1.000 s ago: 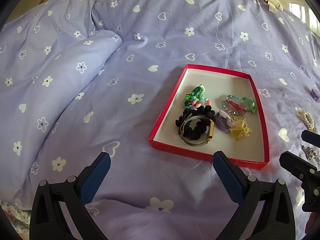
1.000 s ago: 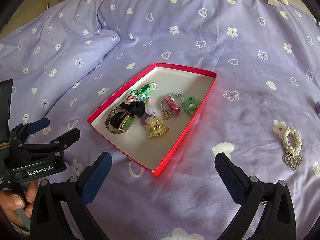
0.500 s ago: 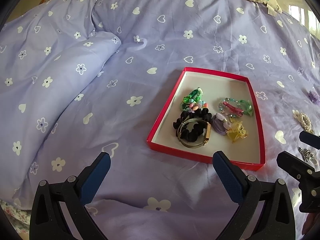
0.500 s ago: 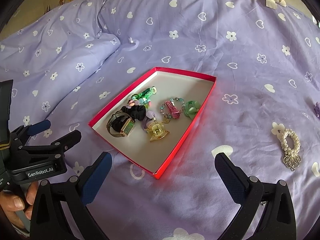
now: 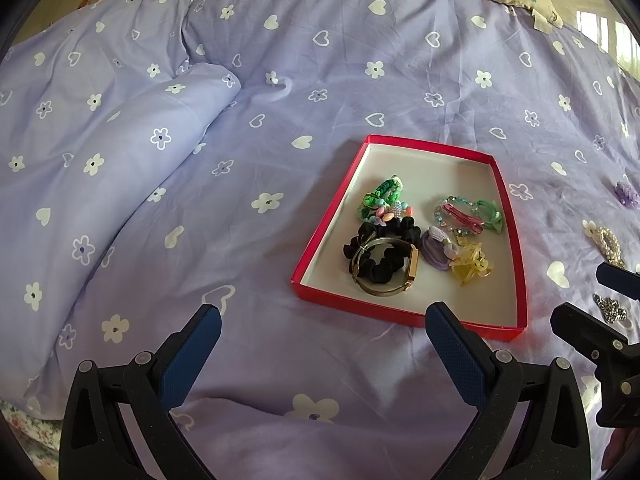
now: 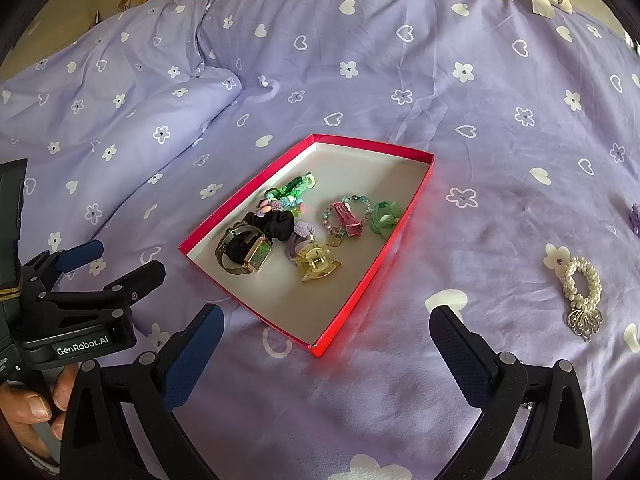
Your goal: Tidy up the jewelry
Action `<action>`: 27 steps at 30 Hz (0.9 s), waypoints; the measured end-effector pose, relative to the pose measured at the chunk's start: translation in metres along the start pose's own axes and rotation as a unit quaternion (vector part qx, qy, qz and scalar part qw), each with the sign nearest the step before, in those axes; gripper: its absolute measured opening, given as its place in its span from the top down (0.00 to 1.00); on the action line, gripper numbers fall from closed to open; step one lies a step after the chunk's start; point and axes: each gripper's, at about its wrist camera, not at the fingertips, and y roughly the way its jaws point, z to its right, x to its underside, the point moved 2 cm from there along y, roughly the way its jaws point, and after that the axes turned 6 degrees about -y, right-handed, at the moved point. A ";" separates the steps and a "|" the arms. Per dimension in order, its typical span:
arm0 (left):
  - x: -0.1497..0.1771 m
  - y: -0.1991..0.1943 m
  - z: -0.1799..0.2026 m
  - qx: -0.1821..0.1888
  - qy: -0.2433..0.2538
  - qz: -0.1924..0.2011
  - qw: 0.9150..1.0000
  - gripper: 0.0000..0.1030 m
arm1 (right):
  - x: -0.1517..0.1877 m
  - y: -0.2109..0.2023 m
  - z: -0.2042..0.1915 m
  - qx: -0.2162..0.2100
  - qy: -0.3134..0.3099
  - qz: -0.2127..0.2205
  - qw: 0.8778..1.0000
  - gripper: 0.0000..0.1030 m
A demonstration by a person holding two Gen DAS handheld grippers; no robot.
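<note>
lying loose, pearl bracelet (image 6: 581, 286) (silver charm attached); both grippers' jaws spread, empty.

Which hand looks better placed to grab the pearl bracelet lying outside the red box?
Right, probably: the pearl bracelet lies just beyond the open right gripper, while the left gripper sits across the red box.

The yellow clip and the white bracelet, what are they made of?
The yellow clip looks like see-through glossy plastic: light passes through it. The white bracelet seems strung from shiny pearl-like beads, probably imitation, with a silvery metal-looking charm.
</note>
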 end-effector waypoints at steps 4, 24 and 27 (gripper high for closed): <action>0.000 0.000 0.002 0.001 0.001 0.000 1.000 0.01 | 0.000 -0.001 -0.001 0.000 0.000 0.002 1.000 0.00; 0.000 -0.007 0.004 0.008 0.003 0.003 1.000 0.01 | -0.002 -0.006 0.001 0.001 0.003 0.009 1.000 0.00; 0.001 -0.007 0.004 0.010 0.004 0.003 1.000 0.01 | -0.002 -0.005 0.001 0.001 0.003 0.009 1.000 0.00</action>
